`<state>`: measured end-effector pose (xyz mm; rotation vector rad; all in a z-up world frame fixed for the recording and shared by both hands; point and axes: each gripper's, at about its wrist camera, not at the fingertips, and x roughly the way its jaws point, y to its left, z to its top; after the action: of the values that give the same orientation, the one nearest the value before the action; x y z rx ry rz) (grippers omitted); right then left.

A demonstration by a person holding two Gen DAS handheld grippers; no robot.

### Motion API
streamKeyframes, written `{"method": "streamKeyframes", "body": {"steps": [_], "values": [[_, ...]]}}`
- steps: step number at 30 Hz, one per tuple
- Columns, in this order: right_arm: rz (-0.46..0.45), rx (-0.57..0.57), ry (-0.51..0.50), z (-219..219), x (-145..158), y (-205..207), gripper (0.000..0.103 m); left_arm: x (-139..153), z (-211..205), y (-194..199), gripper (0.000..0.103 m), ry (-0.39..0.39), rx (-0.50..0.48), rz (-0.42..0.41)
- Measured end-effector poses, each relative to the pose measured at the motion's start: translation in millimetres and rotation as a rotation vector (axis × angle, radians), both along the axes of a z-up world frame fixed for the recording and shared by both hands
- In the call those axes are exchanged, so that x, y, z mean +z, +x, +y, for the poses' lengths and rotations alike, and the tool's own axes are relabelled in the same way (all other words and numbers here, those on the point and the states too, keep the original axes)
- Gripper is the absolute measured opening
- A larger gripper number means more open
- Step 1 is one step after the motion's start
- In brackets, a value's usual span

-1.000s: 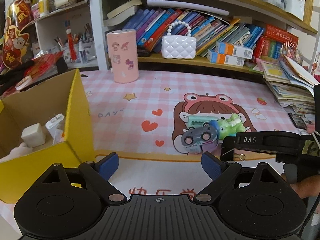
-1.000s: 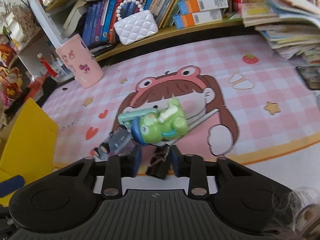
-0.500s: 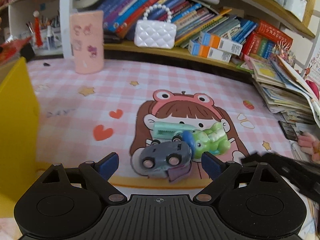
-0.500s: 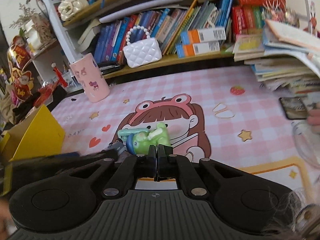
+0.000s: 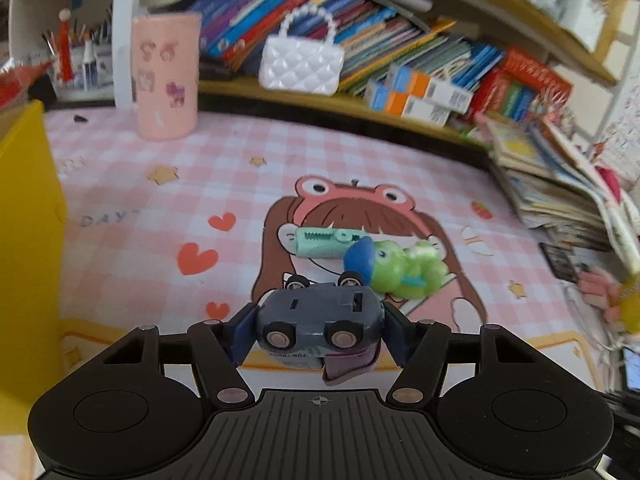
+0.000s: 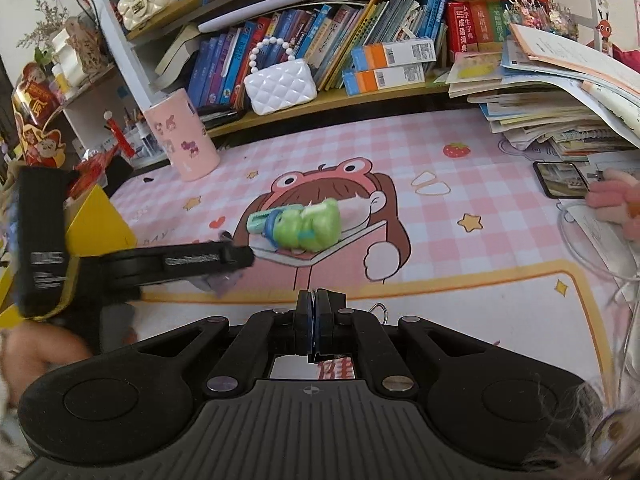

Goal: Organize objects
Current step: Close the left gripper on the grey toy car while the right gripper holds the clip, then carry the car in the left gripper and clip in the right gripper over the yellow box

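Observation:
My left gripper (image 5: pixel 318 330) is shut on a grey-blue toy car (image 5: pixel 318 320) lying on its side, wheels toward the camera, on the pink mat. Just beyond it lie a green frog toy (image 5: pixel 404 268) and a mint-green clip (image 5: pixel 324 242). In the right wrist view my right gripper (image 6: pixel 313 330) is shut with its pads together; a small black thing seems pinched between them, only its tip showing. The frog (image 6: pixel 310 226) lies ahead of it, and the left gripper (image 6: pixel 172 264) reaches in from the left.
A yellow box (image 5: pixel 24 220) stands at the left edge of the mat. A pink cylinder cup (image 5: pixel 166 76) and a white quilted purse (image 5: pixel 302 64) sit by the bookshelf at the back. A stack of books (image 6: pixel 560 92) and a phone (image 6: pixel 560 180) lie at the right.
My left gripper moved forward onto the toy car and closed on it. My right gripper pulled back from the toys, rose, and went from slightly open to shut.

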<state>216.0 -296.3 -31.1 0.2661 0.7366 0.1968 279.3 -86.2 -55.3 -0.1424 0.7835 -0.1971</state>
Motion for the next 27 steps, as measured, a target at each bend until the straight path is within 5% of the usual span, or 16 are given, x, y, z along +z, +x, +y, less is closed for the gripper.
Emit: {"method": "streamKeyframes", "body": {"steps": [13,27], "values": [[0.004,0.093,-0.038,52,3,-37,0.002,19,57,-97,0.064,-0.036,0.138,-0.004],[0.022,0.268,-0.104,142,7,-70,0.002,26,122,-172,0.064,0.028,0.249,-0.032]]}}
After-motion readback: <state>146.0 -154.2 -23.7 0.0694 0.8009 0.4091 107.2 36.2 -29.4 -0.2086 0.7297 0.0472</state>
